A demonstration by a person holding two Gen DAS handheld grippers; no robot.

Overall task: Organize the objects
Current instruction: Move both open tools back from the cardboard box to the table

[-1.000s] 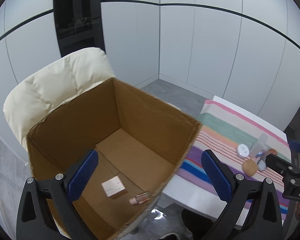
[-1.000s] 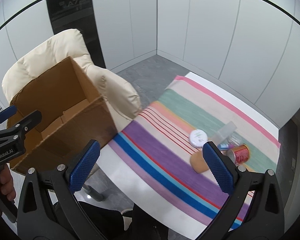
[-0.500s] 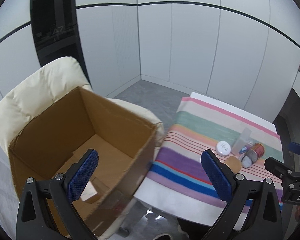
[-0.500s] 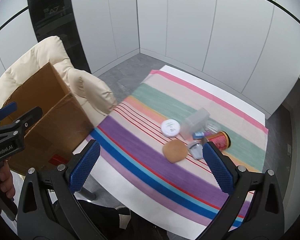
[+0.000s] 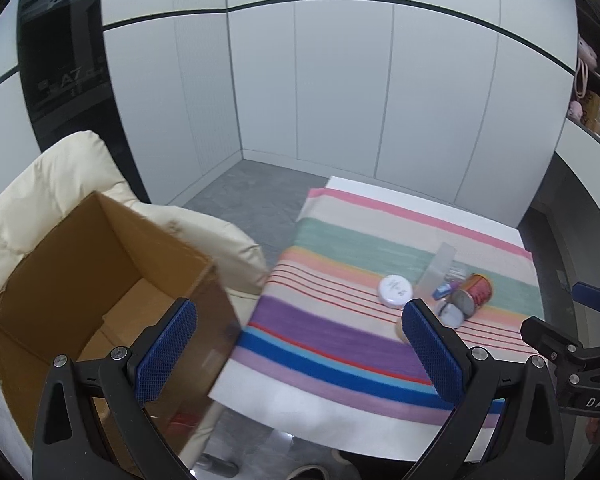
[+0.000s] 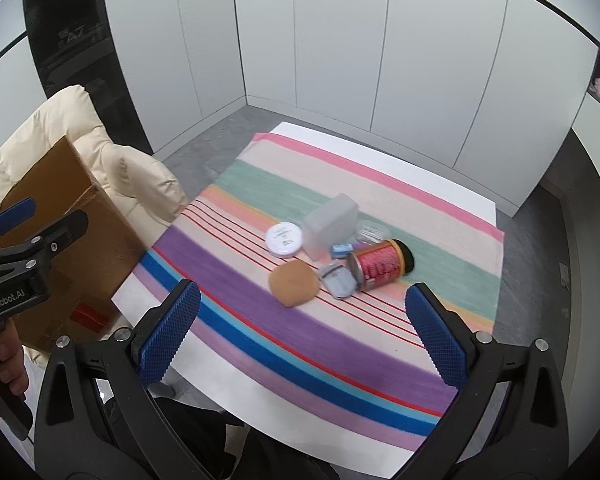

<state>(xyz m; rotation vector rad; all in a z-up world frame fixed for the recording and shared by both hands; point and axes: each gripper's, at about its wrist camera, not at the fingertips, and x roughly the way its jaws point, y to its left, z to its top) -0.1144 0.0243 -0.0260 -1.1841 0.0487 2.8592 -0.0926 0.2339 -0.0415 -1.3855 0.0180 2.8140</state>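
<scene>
A cluster of small objects lies on the striped cloth (image 6: 260,312): a white round lid (image 6: 284,238), a tan round pad (image 6: 294,283), a clear plastic box (image 6: 330,224), a red can on its side (image 6: 378,265), a small grey case (image 6: 338,279) and a blue item (image 6: 341,250). The cluster also shows in the left wrist view, with the lid (image 5: 395,290) and the can (image 5: 474,292). An open cardboard box (image 5: 100,280) sits on a cream chair (image 5: 52,184) to the left. My right gripper (image 6: 303,330) is open and empty above the cloth's near side. My left gripper (image 5: 299,354) is open and empty between box and table.
The white table (image 6: 300,408) carries the cloth; its near edge faces me. The cardboard box (image 6: 64,240) stands close to the table's left corner. White wall panels and a dark glass cabinet (image 5: 64,64) stand behind. Grey floor lies beyond the table.
Both grippers have swung right, away from the cardboard box and toward the table. The cluster of objects now sits nearer the centre of both views. Both stay open.
</scene>
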